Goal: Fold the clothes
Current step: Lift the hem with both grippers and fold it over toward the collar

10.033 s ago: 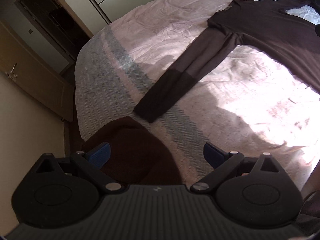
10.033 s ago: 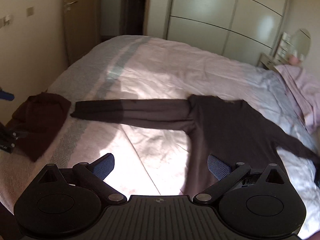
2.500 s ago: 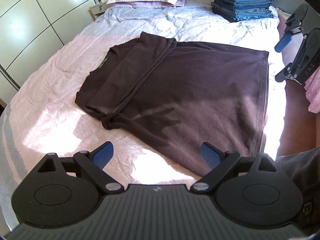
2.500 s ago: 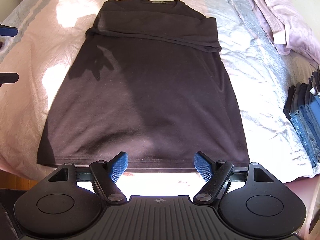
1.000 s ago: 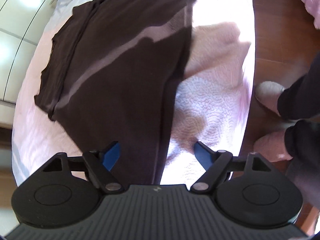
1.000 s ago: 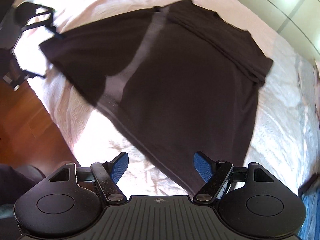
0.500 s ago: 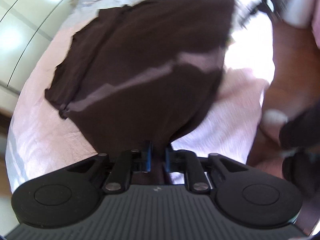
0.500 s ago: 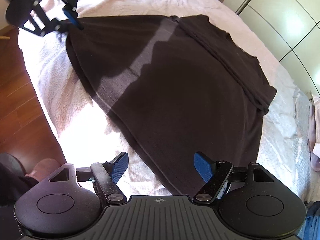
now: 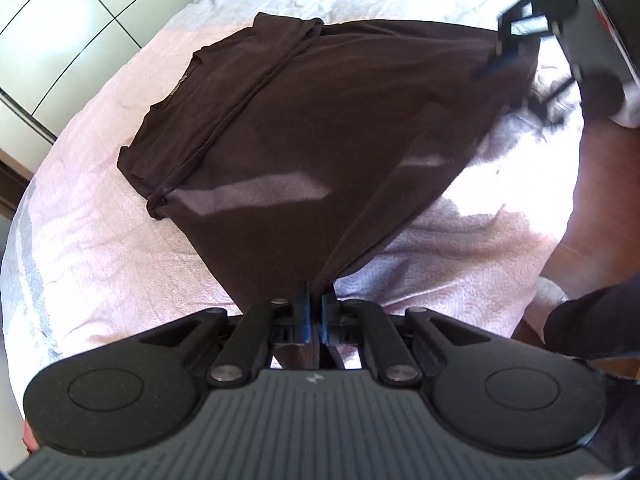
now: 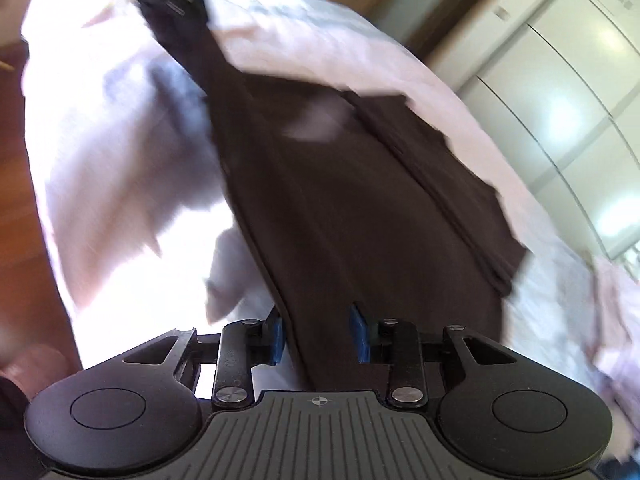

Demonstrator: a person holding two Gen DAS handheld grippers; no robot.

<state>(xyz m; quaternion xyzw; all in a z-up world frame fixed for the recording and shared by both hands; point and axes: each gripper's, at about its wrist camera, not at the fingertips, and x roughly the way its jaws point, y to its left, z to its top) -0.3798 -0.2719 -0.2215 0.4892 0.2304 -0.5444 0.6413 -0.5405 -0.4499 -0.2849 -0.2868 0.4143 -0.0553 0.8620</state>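
Pinching dark shirt [image 9: 304, 120] hem — left gripper [image 9: 314, 312], no legible label

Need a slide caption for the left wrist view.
Left gripper shut on the dark shirt hem corner, lifting it off the pink bedspread.

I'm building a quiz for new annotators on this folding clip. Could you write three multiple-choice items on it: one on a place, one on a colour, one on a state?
1. Where does the shirt lie?
A. on a wooden floor
B. on a bed
C. in a basket

2. What colour is the shirt?
A. dark brown
B. white
C. bright yellow

3. How is the left tool?
A. wide open, away from the cloth
B. shut on the shirt's hem corner
C. out of view

Key: 1 B, pale quilted bedding surrounds it; 2 A, dark brown in both views; 3 B, its jaws pinch a lifted corner, and cloth fans out from them.
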